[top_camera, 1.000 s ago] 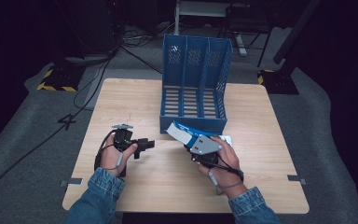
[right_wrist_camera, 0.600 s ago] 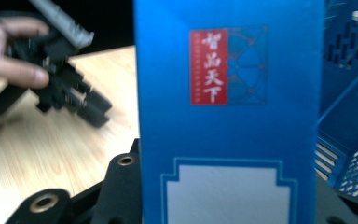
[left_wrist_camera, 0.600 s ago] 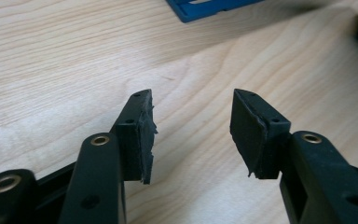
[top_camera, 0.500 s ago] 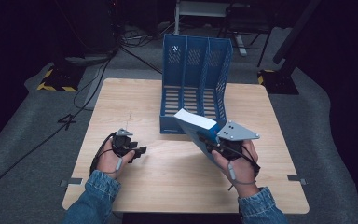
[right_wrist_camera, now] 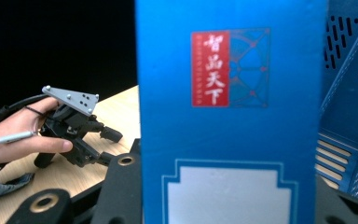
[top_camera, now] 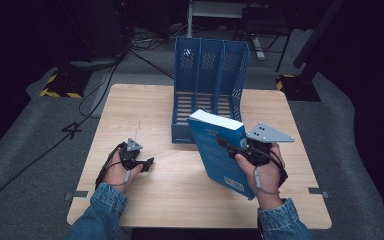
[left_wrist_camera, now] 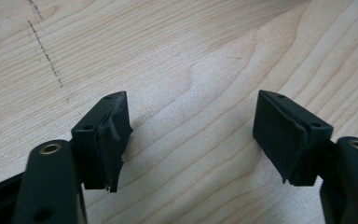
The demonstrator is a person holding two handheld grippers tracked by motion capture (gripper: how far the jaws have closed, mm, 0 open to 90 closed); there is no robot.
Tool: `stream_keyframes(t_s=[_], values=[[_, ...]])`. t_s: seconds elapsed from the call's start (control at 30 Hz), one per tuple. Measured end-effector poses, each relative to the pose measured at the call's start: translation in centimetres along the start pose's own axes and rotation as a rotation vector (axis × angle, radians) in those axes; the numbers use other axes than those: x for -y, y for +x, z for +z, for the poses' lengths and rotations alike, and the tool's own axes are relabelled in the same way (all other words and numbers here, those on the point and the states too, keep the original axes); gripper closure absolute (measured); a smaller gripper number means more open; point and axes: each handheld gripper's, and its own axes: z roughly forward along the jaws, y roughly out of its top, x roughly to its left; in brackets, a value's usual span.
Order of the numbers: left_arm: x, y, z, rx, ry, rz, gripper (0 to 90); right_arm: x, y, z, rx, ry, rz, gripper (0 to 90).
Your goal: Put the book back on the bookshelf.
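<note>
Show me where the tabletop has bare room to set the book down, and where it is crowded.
Bare wood lies left of the file rack, from the table edge down to the left gripper, and along the near edge between the two hands. A narrower strip runs right of the rack. The middle is crowded: the book, clamped in the right gripper, hangs before the rack.

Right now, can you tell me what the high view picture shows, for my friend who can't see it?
A person's right gripper holds a blue paperback book tilted upright above a light wooden table, just in front of a blue plastic three-slot file rack. The left gripper rests low on the table, jaws open and empty.
</note>
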Motion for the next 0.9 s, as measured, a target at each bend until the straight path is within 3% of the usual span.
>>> stream_keyframes(t_s=[0.63,0.9], values=[[0.1,0.4,0.0,-0.015,0.007,-0.020,22.3,-1.6,-1.4,-0.6,0.013,-0.013,0.043,61.7],[0.1,0.4,0.0,-0.016,0.005,-0.021,22.3,-2.9,-2.9,-1.3,0.005,-0.021,0.040,61.7]])
